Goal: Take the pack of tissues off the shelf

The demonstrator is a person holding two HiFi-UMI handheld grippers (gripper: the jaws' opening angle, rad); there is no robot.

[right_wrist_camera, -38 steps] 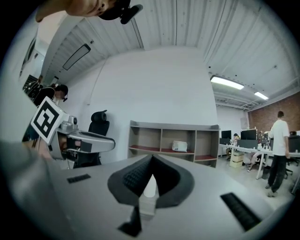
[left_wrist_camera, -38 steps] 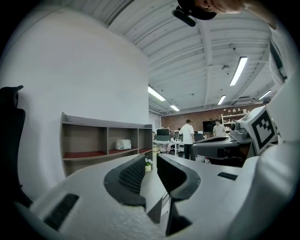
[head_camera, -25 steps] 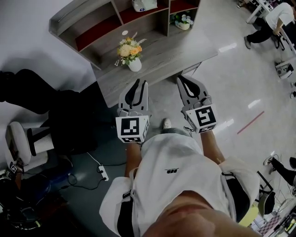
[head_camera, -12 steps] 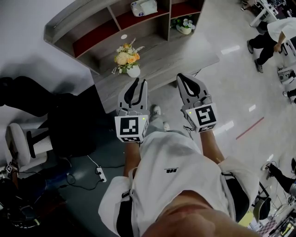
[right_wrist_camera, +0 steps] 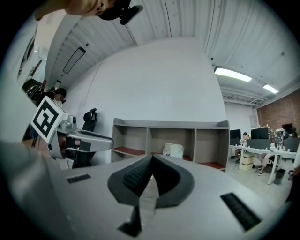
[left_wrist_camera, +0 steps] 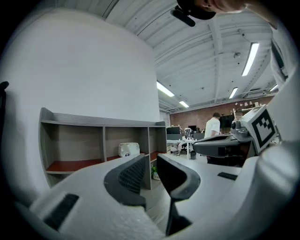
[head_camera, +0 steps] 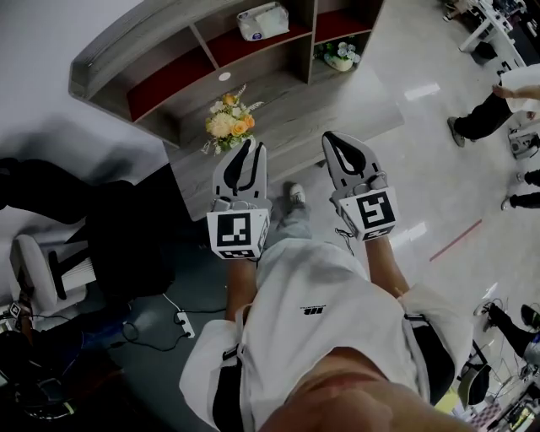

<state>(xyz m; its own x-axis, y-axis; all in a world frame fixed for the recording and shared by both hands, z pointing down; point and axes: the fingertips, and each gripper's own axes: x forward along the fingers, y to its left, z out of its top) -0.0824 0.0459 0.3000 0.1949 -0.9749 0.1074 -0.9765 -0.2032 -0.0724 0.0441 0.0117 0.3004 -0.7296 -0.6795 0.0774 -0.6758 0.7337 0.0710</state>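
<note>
Shelf closer | flowers before tissue pack | left gripper fingers spread (empty) | right gripper fingers together

The middle compartment of the shelf is open at the front, and free room is seen above and beside the pack of tissues — only two upright dividers close it in. A vase of flowers is set on the desk between the left gripper and the shelf front — ahead of the right gripper the desk top is bare.
</note>
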